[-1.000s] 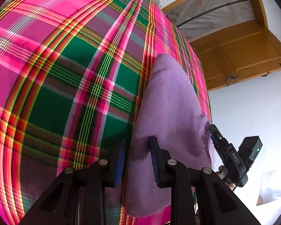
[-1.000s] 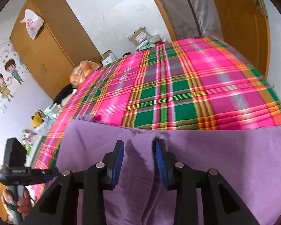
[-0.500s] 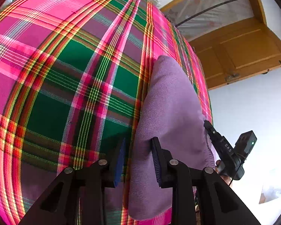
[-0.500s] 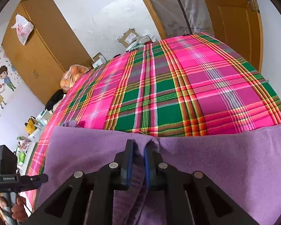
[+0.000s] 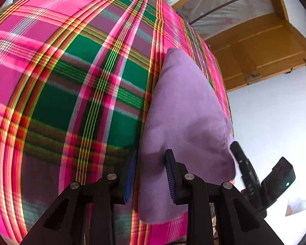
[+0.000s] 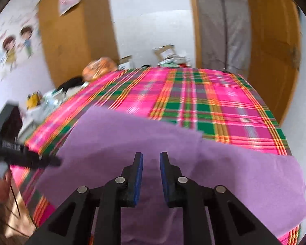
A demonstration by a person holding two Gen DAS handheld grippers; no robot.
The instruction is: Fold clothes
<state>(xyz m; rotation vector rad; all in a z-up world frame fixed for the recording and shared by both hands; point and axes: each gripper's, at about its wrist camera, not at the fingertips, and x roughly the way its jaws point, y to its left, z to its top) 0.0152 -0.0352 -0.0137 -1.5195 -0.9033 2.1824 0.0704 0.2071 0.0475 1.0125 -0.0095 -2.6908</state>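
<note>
Purple fleece garment (image 5: 185,112) is lying along the near edge of the plaid bedspread (image 5: 71,81), which is serving as the landmark. At the garment's left end, the left gripper (image 5: 150,170) is straddling the cloth edge with its fingers spread, not clamping. Further right along the garment, the right gripper (image 6: 151,163) is hovering over a raised wrinkle, fingers slightly parted and gripping nothing. Risk: a shallow, one-layer pinch at either end, letting the fleece slip and fold crookedly.

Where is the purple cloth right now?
The purple cloth lies on the near edge of the plaid bedspread, right under the right gripper; in the left wrist view it is right of centre.
</note>
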